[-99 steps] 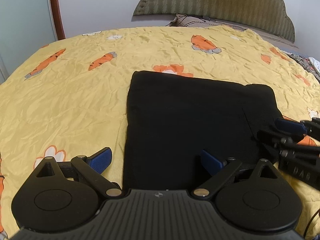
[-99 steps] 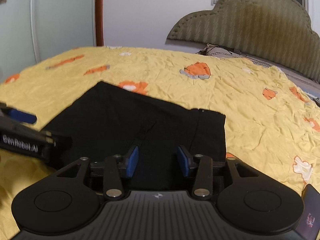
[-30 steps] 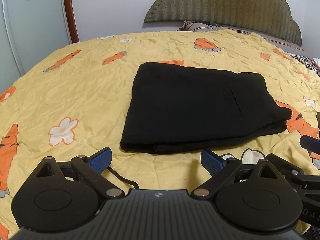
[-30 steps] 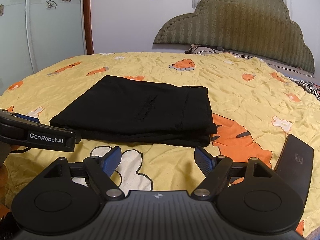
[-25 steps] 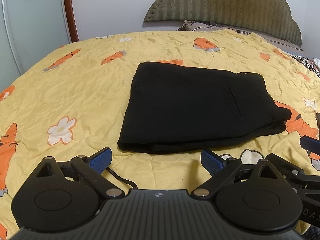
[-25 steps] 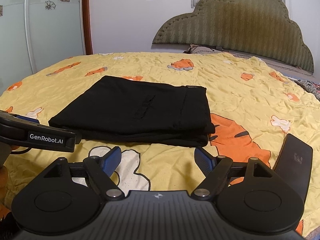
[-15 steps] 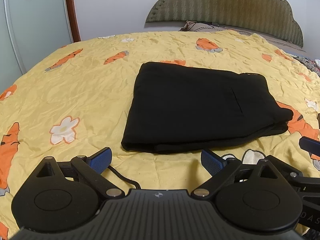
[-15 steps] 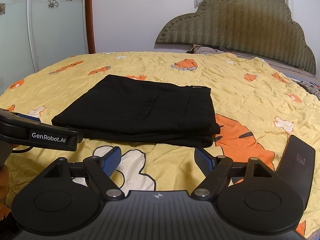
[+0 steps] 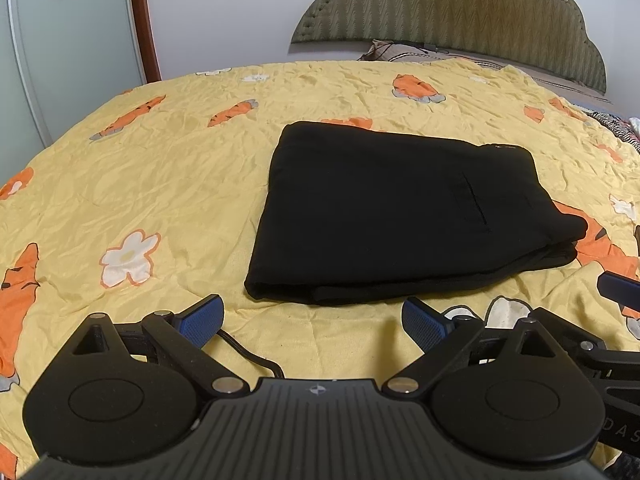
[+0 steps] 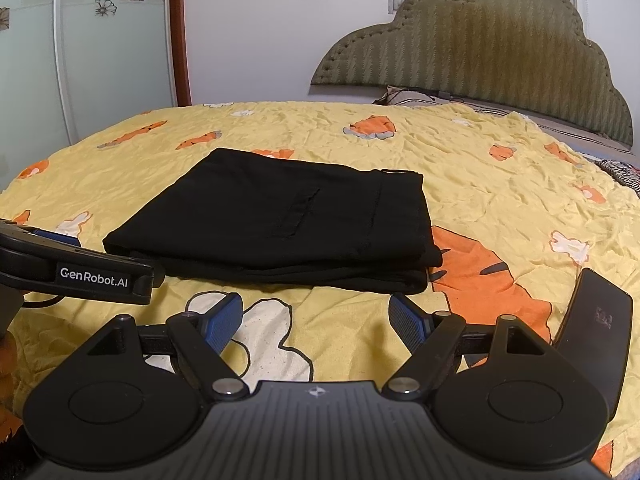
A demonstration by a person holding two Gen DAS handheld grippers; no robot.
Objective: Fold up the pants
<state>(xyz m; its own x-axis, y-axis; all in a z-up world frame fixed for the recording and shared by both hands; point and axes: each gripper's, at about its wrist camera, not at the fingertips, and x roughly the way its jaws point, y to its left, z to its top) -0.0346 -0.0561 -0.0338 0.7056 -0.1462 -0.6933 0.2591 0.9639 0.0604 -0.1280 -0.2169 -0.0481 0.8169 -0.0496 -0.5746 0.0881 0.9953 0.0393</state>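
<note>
The black pants [image 9: 400,208] lie folded into a flat rectangle on the yellow bedspread [image 9: 160,184]; they also show in the right wrist view [image 10: 288,220]. My left gripper [image 9: 312,320] is open and empty, just short of the pants' near edge. My right gripper [image 10: 316,318] is open and empty, also short of the near edge. The left gripper's body [image 10: 80,272] shows at the left of the right wrist view. The right gripper's finger [image 9: 618,290] shows at the right edge of the left wrist view.
A padded olive headboard [image 10: 480,48] and pillow stand at the far side of the bed. A wardrobe with glass doors [image 10: 100,40] stands at the left. A dark flat phone-like object [image 10: 592,328] lies on the bedspread at the right. A black cable [image 9: 256,356] runs under my left gripper.
Both grippers have pulled back off the folded pants since the earliest frames, and the right one has opened. In the last second they barely drift.
</note>
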